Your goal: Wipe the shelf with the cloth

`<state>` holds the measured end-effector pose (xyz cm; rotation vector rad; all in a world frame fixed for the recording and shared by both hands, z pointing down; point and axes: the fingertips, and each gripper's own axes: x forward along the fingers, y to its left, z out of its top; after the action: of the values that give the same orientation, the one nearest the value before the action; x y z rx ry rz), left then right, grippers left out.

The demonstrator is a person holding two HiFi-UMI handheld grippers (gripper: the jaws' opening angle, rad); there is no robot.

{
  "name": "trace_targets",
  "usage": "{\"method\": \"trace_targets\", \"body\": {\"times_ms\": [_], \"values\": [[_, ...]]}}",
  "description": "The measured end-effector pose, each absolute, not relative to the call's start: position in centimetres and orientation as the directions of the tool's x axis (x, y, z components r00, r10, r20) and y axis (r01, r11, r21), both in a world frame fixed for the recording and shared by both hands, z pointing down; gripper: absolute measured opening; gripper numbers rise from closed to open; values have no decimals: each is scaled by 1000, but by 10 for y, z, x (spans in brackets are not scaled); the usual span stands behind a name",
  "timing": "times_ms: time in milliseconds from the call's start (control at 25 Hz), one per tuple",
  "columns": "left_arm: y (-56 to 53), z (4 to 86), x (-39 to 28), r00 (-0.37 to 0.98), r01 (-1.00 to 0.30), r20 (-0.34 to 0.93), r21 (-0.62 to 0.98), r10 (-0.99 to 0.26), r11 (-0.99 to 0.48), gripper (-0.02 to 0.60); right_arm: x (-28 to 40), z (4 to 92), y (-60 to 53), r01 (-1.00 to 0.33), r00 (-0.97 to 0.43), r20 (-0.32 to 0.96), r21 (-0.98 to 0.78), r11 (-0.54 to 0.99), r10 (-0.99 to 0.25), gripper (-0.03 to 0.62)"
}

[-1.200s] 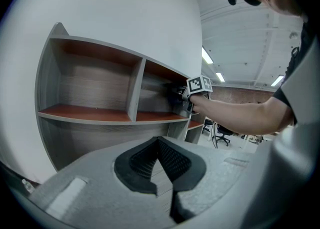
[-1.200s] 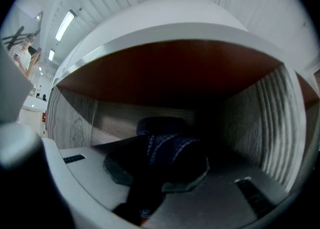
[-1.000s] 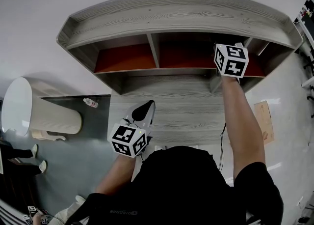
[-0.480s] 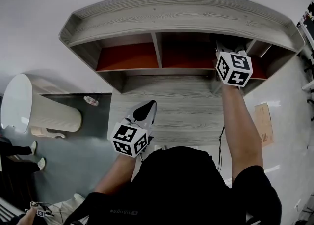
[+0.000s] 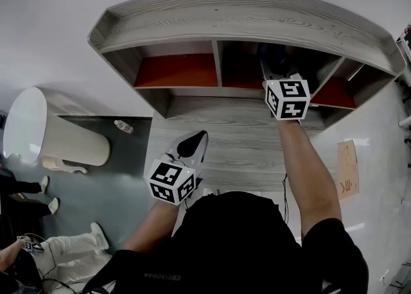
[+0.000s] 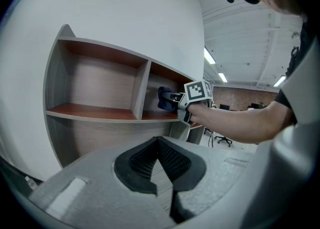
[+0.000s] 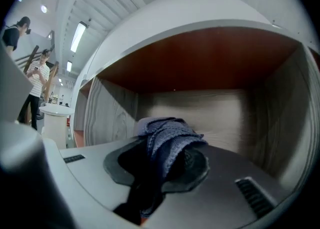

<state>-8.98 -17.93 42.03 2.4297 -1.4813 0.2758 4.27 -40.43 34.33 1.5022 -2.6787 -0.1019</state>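
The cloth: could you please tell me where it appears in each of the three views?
Head view: the cloth sits upper right of centre, in the shelf's middle compartment.
Left gripper view: just right of centre, at the second compartment's mouth.
Right gripper view: low centre, clamped in the right gripper.
Shared landmark: the grey shelf with its red-brown lining.

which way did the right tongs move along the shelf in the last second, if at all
Yes. The right tongs, shut on the cloth, slid left, away from the right divider toward the middle of the centre compartment.
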Motion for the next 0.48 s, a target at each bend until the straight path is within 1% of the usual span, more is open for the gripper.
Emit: {"method": "trace_targets", "body": {"times_ms": [160,480], "values": [[-175,422,-99,438,-899,307,139,-845,-415,8,11,355,-402,-813,-566,65,125,569,-822,97],[-168,423,-119,395,-919,309,143,-865,-368,8,-36,360,-404,-761,-621,90,166,626,-779,95]]}}
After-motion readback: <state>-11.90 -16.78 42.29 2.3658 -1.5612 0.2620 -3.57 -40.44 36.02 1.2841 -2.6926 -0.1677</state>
